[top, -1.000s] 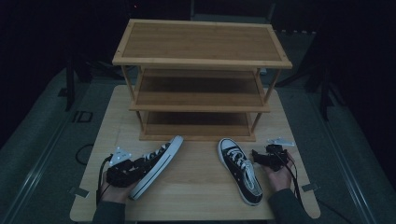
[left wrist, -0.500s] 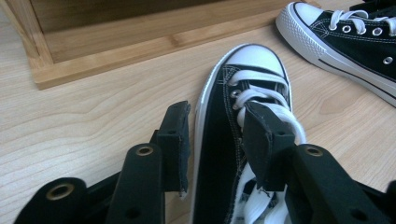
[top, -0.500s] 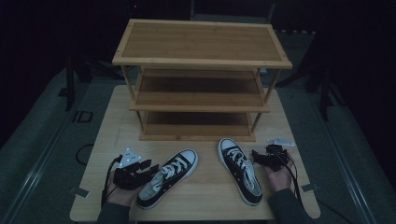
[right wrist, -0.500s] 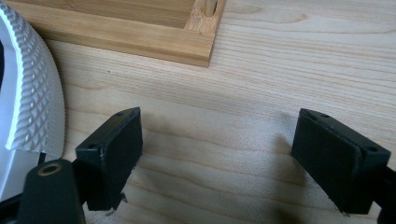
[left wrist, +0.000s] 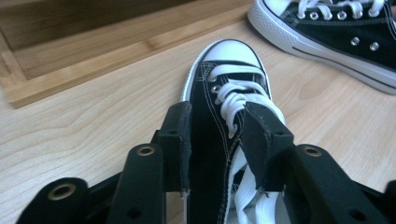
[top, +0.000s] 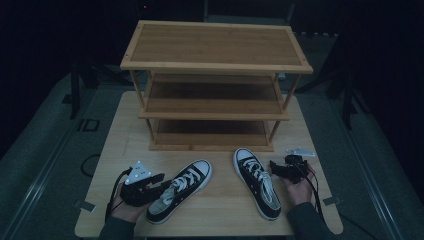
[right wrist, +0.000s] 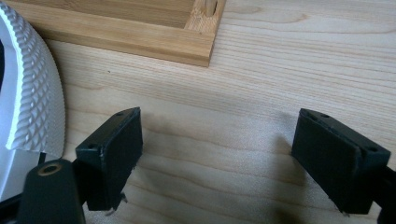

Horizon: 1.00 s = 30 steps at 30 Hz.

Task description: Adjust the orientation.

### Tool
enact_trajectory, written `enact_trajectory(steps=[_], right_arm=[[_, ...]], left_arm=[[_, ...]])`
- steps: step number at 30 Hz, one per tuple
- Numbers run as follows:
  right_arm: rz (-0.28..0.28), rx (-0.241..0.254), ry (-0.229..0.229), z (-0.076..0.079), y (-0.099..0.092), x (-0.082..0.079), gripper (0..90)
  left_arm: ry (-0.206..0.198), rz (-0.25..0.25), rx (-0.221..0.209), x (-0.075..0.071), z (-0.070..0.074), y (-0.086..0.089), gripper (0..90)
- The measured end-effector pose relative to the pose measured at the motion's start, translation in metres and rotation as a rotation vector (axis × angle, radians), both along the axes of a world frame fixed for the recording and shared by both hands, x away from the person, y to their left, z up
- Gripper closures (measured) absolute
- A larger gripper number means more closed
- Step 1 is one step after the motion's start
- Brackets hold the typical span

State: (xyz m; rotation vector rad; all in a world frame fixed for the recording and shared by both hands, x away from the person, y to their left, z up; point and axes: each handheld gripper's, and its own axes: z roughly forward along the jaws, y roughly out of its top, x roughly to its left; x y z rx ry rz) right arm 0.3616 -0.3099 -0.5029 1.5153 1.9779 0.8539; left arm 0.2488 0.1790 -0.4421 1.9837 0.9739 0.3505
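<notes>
- Presently, the left gripper (top: 159, 185) lies low over the table (top: 120, 131) at the person's near left, held in the left hand (top: 125, 210), with its grey three-cornered plate facing up.
- In the left gripper view, the left gripper (left wrist: 215, 140) has its two jaws clamped on the canvas side wall of the left shoe (left wrist: 225, 98), one jaw outside the wall, the other among the white laces.
- The left shoe (top: 181, 190) rests on the table; its white toe cap points ahead of those jaws, toward the wooden rack (top: 215, 85).
- The right shoe (top: 257, 181) lies sole-down between the two grippers, apart from the left shoe, toe also toward the rack.
- The right gripper (top: 277, 167), held in the right hand (top: 299, 187), sits just beside the right shoe's outer side.
- In the right gripper view, the right gripper (right wrist: 217, 158) has its jaws spread wide over bare table with nothing between them.
- A ribbed white toe edge of the right shoe (right wrist: 32, 93) sits just beside one jaw of the right gripper; contact cannot be determined.
- The rack's bottom frame corner (right wrist: 196, 44) lies ahead of the right gripper's jaws.
</notes>
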Motion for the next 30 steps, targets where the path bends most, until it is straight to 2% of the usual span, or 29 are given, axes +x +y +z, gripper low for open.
enact_trajectory(steps=[4,6,10,12,13,16,30], right_arm=[[0.000,0.000,0.000,0.000,0.000,0.000,15.7],[0.000,0.000,0.000,0.000,0.000,0.000,15.7],[0.001,0.001,0.000,0.000,0.000,-0.001,15.7],[0.002,0.001,0.000,0.000,0.000,-0.001,15.7],[0.002,0.000,0.001,0.000,0.000,-0.001,15.7],[0.002,0.000,0.000,0.000,0.000,-0.001,15.6],[0.002,0.000,0.000,0.000,0.000,-0.001,15.7]], left_arm=[[0.006,-0.041,0.028,-0.001,-0.001,-0.003,65.2],[0.008,-0.054,0.024,-0.001,-0.001,-0.005,65.1],[0.031,-0.067,0.096,0.003,-0.007,-0.013,68.0],[0.042,-0.065,0.110,0.004,-0.010,-0.014,70.2],[0.067,-0.054,0.141,0.007,-0.015,-0.015,70.2],[0.088,-0.048,0.127,0.011,-0.020,-0.015,74.3],[0.124,-0.027,0.016,0.017,-0.025,-0.008,87.3]])
